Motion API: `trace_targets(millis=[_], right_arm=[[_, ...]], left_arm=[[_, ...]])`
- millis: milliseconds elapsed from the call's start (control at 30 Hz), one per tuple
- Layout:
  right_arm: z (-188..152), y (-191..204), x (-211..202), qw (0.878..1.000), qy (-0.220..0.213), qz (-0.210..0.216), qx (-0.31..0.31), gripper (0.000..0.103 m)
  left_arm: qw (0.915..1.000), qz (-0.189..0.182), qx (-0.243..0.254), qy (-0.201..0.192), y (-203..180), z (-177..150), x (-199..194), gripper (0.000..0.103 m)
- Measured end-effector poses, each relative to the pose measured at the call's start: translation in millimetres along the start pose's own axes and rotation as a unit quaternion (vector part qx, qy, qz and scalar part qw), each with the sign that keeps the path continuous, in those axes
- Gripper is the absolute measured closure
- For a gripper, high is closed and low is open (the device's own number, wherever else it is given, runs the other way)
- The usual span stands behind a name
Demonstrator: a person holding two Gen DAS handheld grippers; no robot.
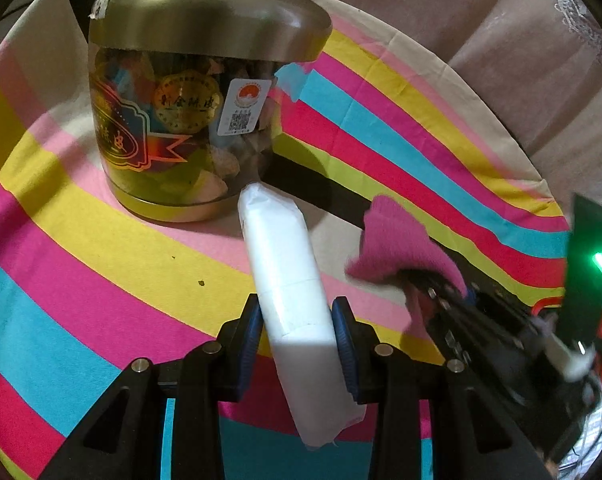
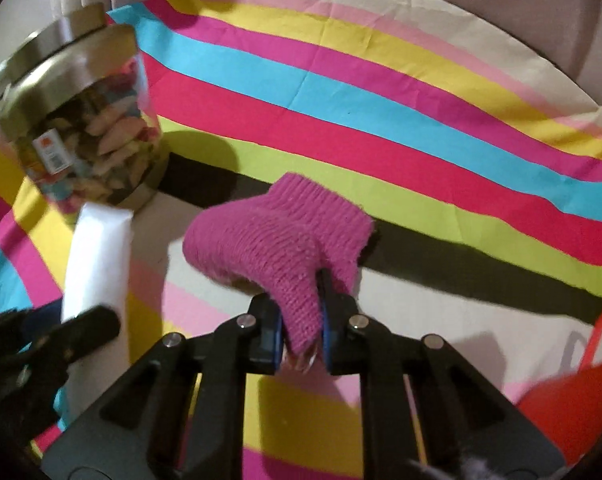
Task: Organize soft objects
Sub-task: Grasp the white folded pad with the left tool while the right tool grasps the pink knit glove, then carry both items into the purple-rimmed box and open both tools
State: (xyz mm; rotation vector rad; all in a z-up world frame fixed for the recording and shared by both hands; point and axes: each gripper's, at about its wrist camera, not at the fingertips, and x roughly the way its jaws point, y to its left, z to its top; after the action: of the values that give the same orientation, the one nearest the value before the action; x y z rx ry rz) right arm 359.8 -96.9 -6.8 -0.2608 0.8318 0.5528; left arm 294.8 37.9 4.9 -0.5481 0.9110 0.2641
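Note:
My left gripper [image 1: 297, 328] is shut on a long white soft pack [image 1: 281, 264], whose far end reaches toward the jar. The same white pack [image 2: 97, 256] shows at the left of the right wrist view, with the left gripper [image 2: 81, 328] around it. My right gripper [image 2: 301, 332] is shut on a magenta knitted sock [image 2: 277, 240]; the blue pads pinch its narrow end while the cuff hangs free ahead, above the cloth. From the left wrist view the sock [image 1: 397, 240] and the right gripper [image 1: 429, 292] sit just right of the pack.
A clear jar [image 1: 181, 128] with a gold lid, full of wrapped bits, stands on the striped tablecloth [image 1: 81, 240] beyond the pack; jar [image 2: 89, 136] at left. A red object [image 2: 573, 400] lies at the lower right. Pale curtain [image 1: 521, 60] hangs behind the table edge.

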Motion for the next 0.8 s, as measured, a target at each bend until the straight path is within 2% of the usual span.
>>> trace_targets(millis=[233, 500, 800], right_arm=[[-28.2, -1.2, -45.8, 1.0, -0.018, -0.021, 0.013, 0.086], [-50.9, 3.2, -95.0, 0.999, -0.041, -0.021, 0.024, 0.086], [-83.1, -4.0, -156.1, 0.996, -0.058, -0.038, 0.051, 0.086]], left_arm=[[0.9999, 0.0, 0.006, -0.01, -3.4, -1.7, -12.5, 0.066], [0.9997, -0.001, 0.015, -0.019, -10.0, -5.6, -36.2, 0.066], [0.9971, -0.021, 0.067, -0.03, -39.9, -27.0, -76.0, 0.066]])
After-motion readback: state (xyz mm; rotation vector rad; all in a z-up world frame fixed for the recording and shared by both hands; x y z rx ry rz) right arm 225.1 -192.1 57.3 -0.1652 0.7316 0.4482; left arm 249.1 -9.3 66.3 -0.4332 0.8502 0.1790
